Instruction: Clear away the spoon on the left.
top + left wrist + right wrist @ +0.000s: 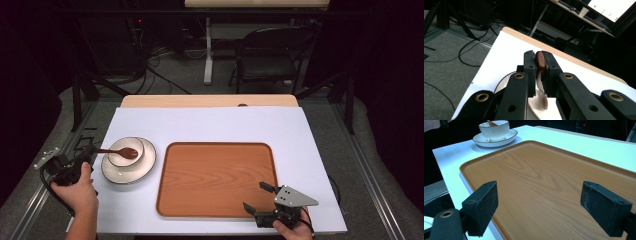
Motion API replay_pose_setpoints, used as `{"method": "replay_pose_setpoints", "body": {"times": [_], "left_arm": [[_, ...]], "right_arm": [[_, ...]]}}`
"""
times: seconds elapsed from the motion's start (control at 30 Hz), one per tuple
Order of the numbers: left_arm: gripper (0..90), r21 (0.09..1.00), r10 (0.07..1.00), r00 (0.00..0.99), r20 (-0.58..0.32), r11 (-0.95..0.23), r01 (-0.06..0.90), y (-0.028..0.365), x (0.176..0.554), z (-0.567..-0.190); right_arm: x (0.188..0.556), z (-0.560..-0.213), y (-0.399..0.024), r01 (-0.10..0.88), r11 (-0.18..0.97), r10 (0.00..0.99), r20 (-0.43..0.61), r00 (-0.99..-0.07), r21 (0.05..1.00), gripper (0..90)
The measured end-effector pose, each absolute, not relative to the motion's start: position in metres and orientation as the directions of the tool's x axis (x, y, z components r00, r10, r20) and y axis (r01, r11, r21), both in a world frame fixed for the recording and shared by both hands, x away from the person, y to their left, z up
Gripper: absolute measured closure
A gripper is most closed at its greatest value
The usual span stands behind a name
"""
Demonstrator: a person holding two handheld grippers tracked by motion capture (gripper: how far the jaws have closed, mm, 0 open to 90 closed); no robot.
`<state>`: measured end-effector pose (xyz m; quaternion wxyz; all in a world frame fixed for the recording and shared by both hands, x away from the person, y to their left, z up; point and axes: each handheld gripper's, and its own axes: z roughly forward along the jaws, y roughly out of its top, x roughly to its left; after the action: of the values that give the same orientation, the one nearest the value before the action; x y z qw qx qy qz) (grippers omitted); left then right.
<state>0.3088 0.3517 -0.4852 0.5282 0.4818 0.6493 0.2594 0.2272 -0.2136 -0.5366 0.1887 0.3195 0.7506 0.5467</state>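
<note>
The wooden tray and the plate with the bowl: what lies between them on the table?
Nothing; the high view shows bare white table between tray and plate.

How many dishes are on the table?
2: a bowl sitting on a plate, left of the tray. The left tool holds a spoon over the bowl. Nothing else seems hidden.

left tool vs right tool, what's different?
1. Left tool is shut on the spoon handle; right tool holds nothing.
2. Left tool's jaws stand nearly together; right tool's jaws stand wide apart.
3. Left tool is beside the plate and bowl; right tool sits over the tray near corner.
Shared: both black, two-jawed, each held in a hand.
</note>
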Motion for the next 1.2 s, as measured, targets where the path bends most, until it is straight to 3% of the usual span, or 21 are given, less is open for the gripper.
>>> {"method": "replay_pose_setpoints", "body": {"times": [0.63, 1.2], "left_arm": [[84.0, 0.899, 0.980, 0.101, -0.171, 0.114, 0.423, 0.324, 0.322, -0.452], [84.0, 0.884, 0.981, 0.193, 0.025, -0.112, 0.453, 0.298, 0.319, -0.420]], "right_arm": [[0.227, -0.536, -0.213, 0.273, 0.199, 0.683, 0.066, -0.727, 0.941, 14.3], [0.227, -0.537, -0.213, 0.278, 0.203, 0.683, 0.068, -0.727, 0.939, 14.3]]}}
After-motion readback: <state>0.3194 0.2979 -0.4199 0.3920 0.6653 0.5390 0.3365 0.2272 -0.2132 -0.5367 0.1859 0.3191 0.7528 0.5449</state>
